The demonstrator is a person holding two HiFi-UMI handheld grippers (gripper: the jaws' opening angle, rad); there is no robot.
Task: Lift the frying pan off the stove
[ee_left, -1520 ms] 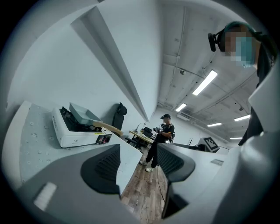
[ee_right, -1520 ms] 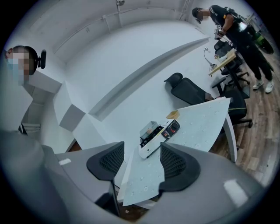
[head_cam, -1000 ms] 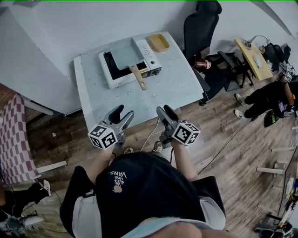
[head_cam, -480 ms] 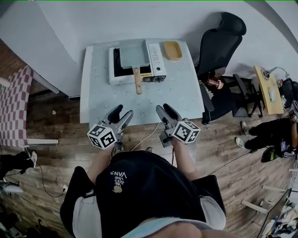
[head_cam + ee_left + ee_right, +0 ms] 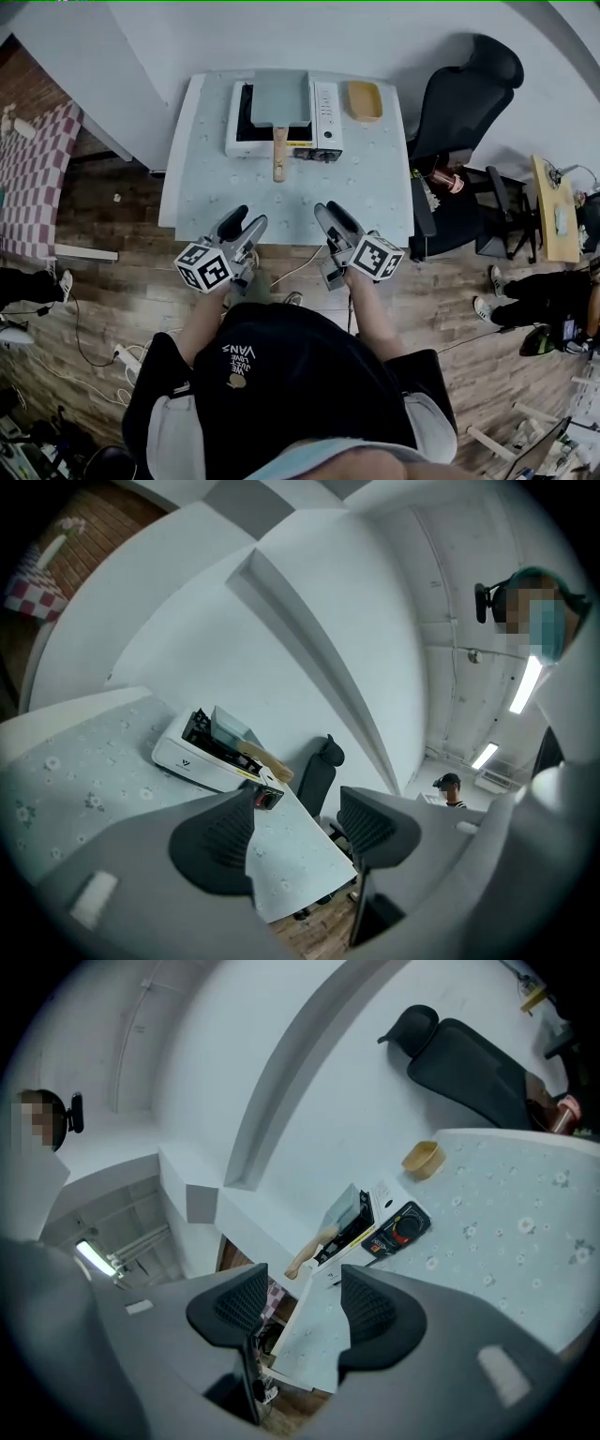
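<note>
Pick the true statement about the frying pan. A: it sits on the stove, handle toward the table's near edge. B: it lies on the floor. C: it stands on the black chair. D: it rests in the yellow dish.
A: the frying pan sits on the stove, its wooden handle pointing toward the near edge of the table.

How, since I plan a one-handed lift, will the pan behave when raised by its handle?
Probably stiff: the pan looks square and rigid. It will likely dip at the far end, since its handle juts from one side only. The handle looks like smooth wood, so it could twist in a loose grip.
</note>
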